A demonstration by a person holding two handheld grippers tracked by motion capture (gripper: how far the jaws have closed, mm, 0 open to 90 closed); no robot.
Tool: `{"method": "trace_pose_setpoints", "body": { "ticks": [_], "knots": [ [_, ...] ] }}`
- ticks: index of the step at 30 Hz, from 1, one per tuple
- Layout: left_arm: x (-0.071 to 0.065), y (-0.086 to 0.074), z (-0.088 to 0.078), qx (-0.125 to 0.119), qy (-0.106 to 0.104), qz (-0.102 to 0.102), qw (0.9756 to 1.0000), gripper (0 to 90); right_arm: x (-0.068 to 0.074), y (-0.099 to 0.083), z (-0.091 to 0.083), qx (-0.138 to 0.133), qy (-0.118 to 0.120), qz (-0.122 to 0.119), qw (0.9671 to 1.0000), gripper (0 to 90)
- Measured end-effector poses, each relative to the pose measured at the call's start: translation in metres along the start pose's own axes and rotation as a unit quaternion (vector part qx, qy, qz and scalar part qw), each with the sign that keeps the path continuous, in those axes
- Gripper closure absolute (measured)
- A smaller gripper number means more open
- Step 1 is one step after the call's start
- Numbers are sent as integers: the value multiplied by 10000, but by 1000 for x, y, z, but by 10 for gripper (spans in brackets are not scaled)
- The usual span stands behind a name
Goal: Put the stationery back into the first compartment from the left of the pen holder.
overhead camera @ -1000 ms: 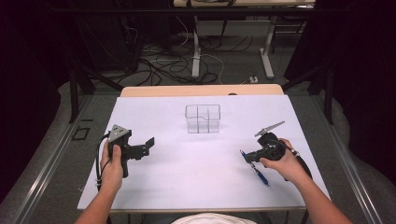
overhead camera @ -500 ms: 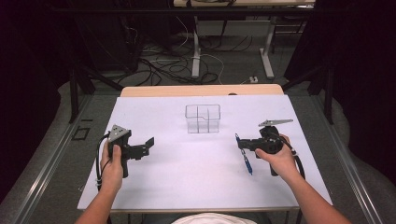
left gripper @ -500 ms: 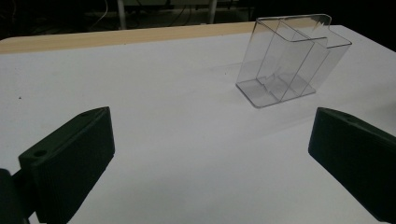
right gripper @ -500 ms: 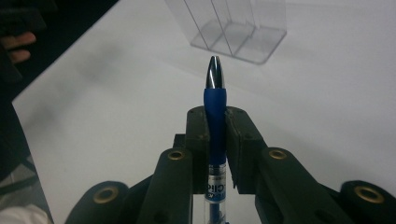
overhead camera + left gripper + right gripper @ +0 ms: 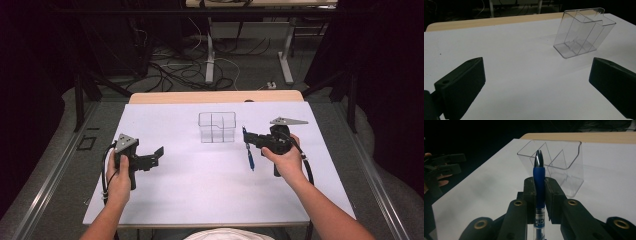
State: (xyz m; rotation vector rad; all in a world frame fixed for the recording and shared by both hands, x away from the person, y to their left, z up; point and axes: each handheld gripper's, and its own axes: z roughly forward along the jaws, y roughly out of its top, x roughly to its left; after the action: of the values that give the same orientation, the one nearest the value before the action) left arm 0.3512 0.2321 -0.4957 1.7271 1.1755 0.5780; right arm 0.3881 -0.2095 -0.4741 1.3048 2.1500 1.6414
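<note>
With the right tongs [image 5: 539, 186] clamped on the blue pen [image 5: 539, 173] and the left tongs [image 5: 536, 85] apart, the carry step requires alignment above a compartment of the clear organizer [image 5: 216, 127].

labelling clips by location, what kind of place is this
Probably a lab or workshop set up for recording, not a home. A white table stands in a dark room, loose cables sprawl over the floor behind it beside metal desk legs, and black frame rails flank the table.
</note>
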Motion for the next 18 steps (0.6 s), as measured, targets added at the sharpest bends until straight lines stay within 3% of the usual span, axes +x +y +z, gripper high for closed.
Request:
{"method": "trace_pose_setpoints", "body": {
  "ticks": [3,8,18],
  "knots": [
    [0,1,-1,-20,10,26,10000,3,4,7,7,-84,-101,-196,9997,798],
    [0,0,-1,-1,12,37,10000,3,9,15,13,-165,-183,-304,9992,798],
    [1,0,1,-16,9,16,10000,3,10,34,20,-293,-271,-289,9988,798]
  ]
}}
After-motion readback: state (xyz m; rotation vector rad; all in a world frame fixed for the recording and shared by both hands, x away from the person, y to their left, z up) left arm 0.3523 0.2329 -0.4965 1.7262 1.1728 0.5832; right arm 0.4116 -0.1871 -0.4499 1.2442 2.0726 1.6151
